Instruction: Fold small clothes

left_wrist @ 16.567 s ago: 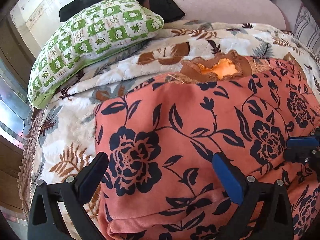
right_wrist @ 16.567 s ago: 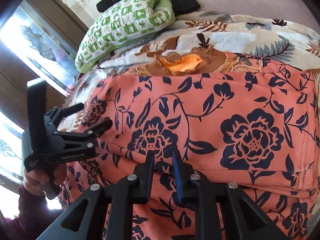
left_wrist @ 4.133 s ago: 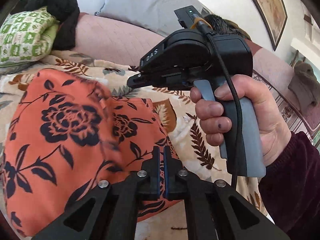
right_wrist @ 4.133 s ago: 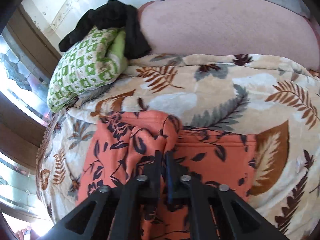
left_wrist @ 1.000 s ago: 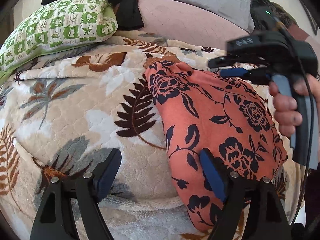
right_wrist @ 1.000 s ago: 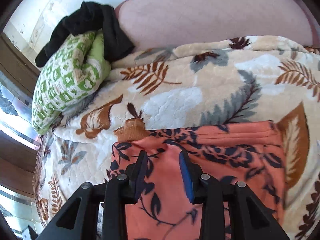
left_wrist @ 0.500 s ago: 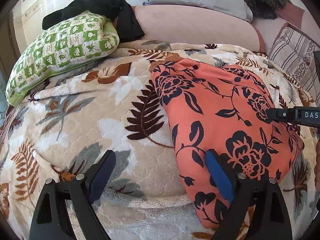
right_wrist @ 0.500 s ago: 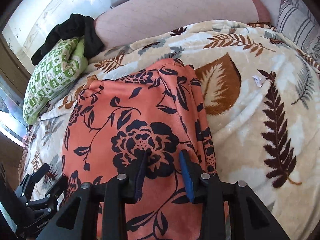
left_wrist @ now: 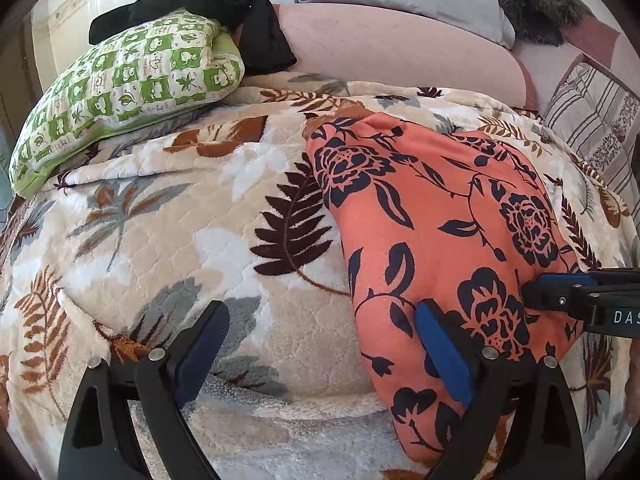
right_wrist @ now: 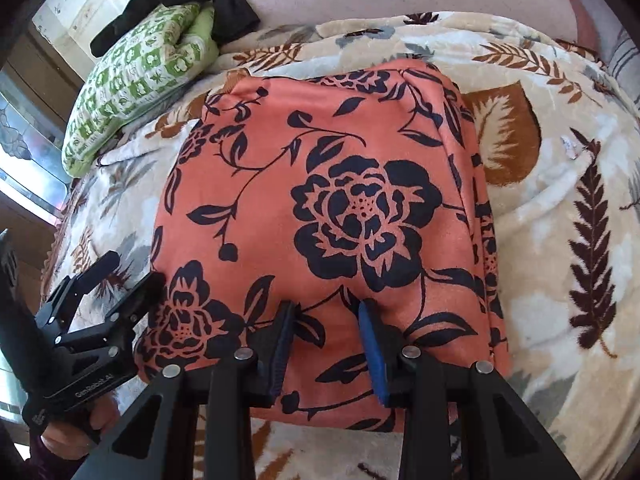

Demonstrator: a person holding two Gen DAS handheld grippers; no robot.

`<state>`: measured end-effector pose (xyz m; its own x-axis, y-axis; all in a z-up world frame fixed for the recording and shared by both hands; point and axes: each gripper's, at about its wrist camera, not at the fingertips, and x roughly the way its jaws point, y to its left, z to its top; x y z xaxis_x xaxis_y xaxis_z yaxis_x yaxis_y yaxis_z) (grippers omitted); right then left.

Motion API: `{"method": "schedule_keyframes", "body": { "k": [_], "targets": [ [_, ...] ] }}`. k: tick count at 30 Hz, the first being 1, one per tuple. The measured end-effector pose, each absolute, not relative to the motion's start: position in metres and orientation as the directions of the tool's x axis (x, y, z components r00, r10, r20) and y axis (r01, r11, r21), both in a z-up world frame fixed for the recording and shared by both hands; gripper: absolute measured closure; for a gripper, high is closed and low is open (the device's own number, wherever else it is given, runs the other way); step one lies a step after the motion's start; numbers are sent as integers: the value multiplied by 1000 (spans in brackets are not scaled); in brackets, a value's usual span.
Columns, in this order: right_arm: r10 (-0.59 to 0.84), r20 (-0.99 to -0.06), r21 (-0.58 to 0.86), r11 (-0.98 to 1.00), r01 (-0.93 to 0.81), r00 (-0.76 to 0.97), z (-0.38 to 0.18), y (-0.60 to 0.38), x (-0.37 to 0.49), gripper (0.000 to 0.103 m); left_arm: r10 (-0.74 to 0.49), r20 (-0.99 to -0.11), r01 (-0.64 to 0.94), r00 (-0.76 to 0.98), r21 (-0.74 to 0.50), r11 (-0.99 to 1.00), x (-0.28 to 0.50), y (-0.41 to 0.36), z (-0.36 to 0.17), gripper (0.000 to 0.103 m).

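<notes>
We count one folded orange garment with a black flower print (right_wrist: 340,184) at the frame's centre, one green-and-white checked pillow (left_wrist: 120,80) in the upper left, one black cloth (left_wrist: 224,0) draped above it, one beige leaf-patterned fleece blanket (left_wrist: 160,220) across the middle, and two black two-finger grippers (left_wrist: 320,352) (right_wrist: 326,344) along the bottom edges.

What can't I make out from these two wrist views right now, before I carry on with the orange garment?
- Underside and inner layers of the orange floral garment: hidden by its own top layer in both views.
- Its near edge: covered by the right gripper in the right wrist view.
- Whether the right gripper's pads press the cloth: not clear.
- Left gripper, jaws opening: its right finger overlaps the garment; contact unclear.
</notes>
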<state>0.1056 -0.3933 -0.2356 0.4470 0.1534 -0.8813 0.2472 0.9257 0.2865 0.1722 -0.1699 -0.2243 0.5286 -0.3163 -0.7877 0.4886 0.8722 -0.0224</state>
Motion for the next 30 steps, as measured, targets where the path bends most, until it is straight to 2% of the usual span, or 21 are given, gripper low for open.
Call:
{"method": "schedule_keyframes", "body": {
  "k": [8, 14, 17, 20, 27, 30],
  "targets": [
    [215, -857, 373, 886, 276, 468, -221, -410, 104, 66, -323, -790, 485, 520, -38, 874, 174, -169, -225, 7],
    [121, -811, 362, 872, 329, 572, -206, -426, 100, 66, -321, -791, 477, 521, -42, 878, 175, -169, -226, 5],
    [125, -832, 354, 870, 344, 540, -226, -431, 111, 65, -319, -790, 476, 524, -39, 878, 175, -169, -226, 5],
    [117, -837, 342, 875, 344, 534, -220, -429, 114, 66, -320, -790, 474, 523, -41, 879, 175, -169, -226, 5],
    [164, -807, 421, 834, 358, 568, -217, -442, 104, 66, -326, -790, 472, 519, -53, 880, 176, -168, -227, 4],
    [118, -792, 392, 851, 350, 599, -209, -439, 103, 66, -322, -791, 465, 521, -54, 884, 177, -167, -228, 1]
  ]
}}
